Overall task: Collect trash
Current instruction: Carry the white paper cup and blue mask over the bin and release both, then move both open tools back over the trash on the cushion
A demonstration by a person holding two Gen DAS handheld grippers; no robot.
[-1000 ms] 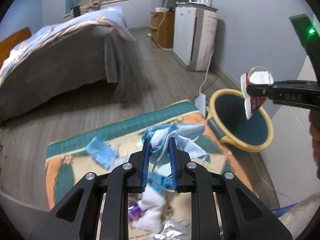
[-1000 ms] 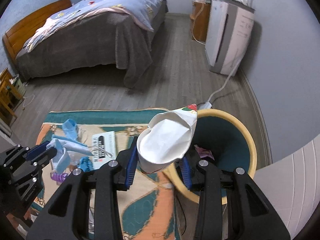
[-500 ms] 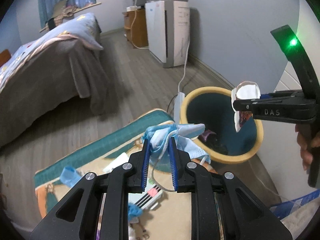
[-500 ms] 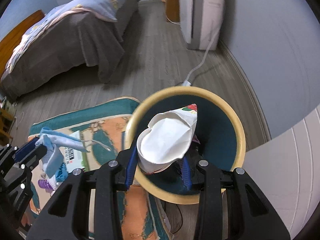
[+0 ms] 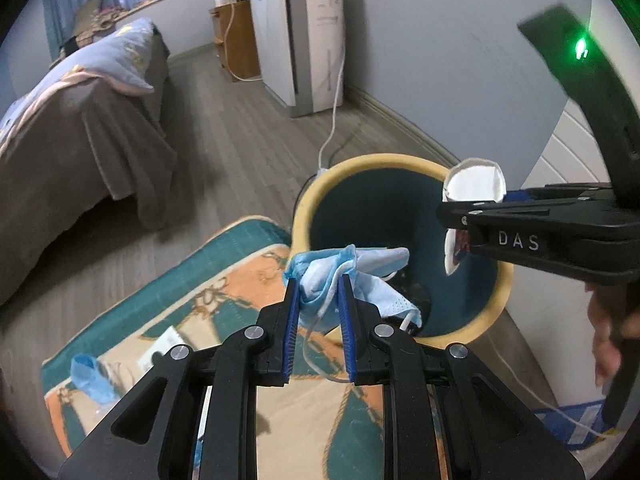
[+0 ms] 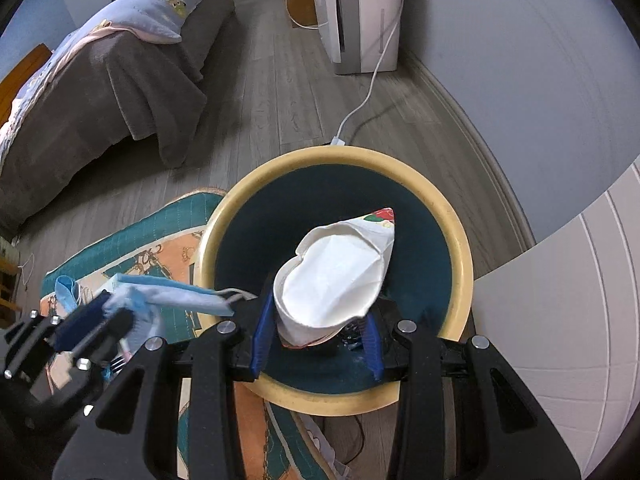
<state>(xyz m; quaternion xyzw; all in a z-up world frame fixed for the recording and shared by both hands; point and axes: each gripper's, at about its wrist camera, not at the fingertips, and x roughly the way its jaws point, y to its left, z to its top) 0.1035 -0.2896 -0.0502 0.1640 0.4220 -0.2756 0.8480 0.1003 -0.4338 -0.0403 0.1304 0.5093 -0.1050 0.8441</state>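
My left gripper [image 5: 319,292] is shut on a crumpled blue face mask [image 5: 360,270] and holds it at the near rim of the waste bin [image 5: 316,196], a round bin with a yellow rim and dark teal inside. My right gripper [image 6: 316,322] is shut on a crushed white paper cup [image 6: 336,276] directly above the bin's opening [image 6: 460,248]. The right gripper [image 5: 452,216] with the cup [image 5: 476,180] also shows in the left wrist view, over the bin's far right side. The left gripper [image 6: 96,320] and mask [image 6: 176,294] show at the left of the right wrist view.
A patterned teal and orange rug [image 5: 224,276] lies beside the bin with another blue mask [image 5: 90,372] on it. A bed [image 5: 80,120] stands to the left, a white appliance [image 5: 304,40] with a cable [image 5: 334,120] by the wall behind the bin.
Both grippers have moved toward the bin. The right one with the cup went from beside the rim to over the opening; the left one brought the mask from over the rug to the rim.
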